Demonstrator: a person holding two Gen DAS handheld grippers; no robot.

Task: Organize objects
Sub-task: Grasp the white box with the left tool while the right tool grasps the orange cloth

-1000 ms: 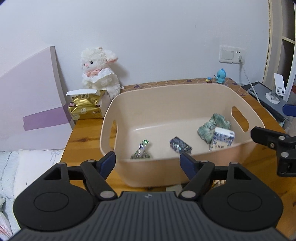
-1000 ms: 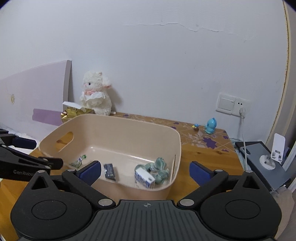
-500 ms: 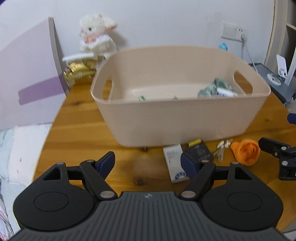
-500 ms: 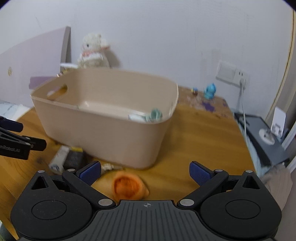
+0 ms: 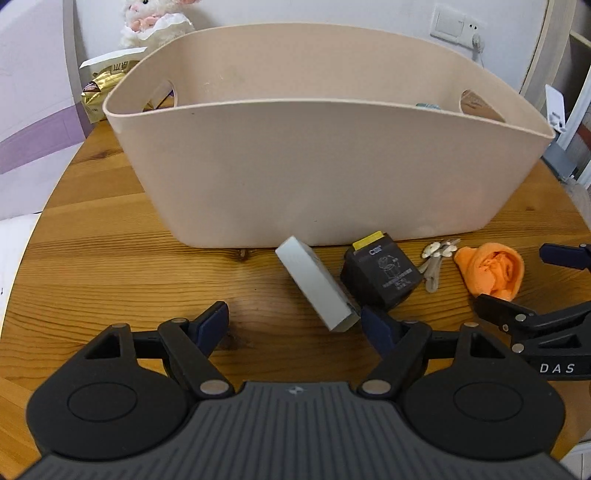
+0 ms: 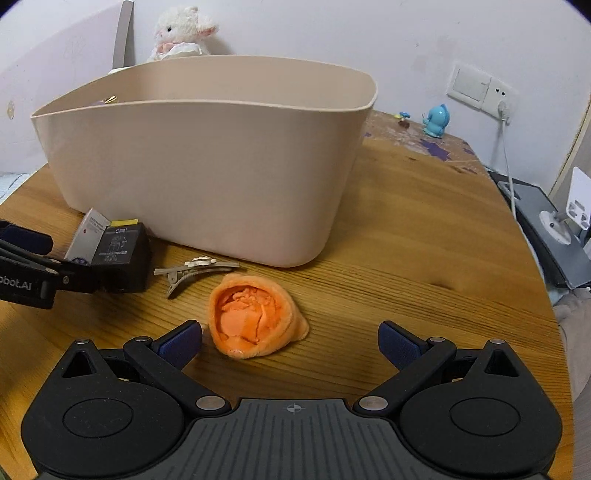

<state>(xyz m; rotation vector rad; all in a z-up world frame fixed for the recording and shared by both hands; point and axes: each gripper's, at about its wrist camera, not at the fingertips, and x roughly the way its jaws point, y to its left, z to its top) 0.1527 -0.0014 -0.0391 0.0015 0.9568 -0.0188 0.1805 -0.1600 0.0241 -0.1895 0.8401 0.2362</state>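
A beige bin (image 5: pixel 325 166) stands on the round wooden table (image 5: pixel 110 266). In front of it lie a white box (image 5: pixel 314 282), a black box with a yellow tab (image 5: pixel 384 275), a hair clip (image 5: pixel 437 258) and a rolled orange cloth (image 5: pixel 491 269). My left gripper (image 5: pixel 295 326) is open and low over the table; the white box's near end sits by its right finger. My right gripper (image 6: pixel 290 343) is open, with the orange cloth (image 6: pixel 255 321) just ahead, nearer its left finger. The bin's contents are mostly hidden by its wall (image 6: pixel 207 166).
A plush lamb (image 6: pixel 183 31) and a gold packet (image 5: pixel 99 92) stand behind the bin. A blue figurine (image 6: pixel 436 120), a wall socket with a cable (image 6: pixel 480 86) and a grey device (image 6: pixel 546 236) are at the right. A purple board (image 5: pixel 33 122) leans at left.
Both grippers have come down from above the bin to table level in front of it. The boxes, clip and orange cloth now lie close ahead. Both stay open.
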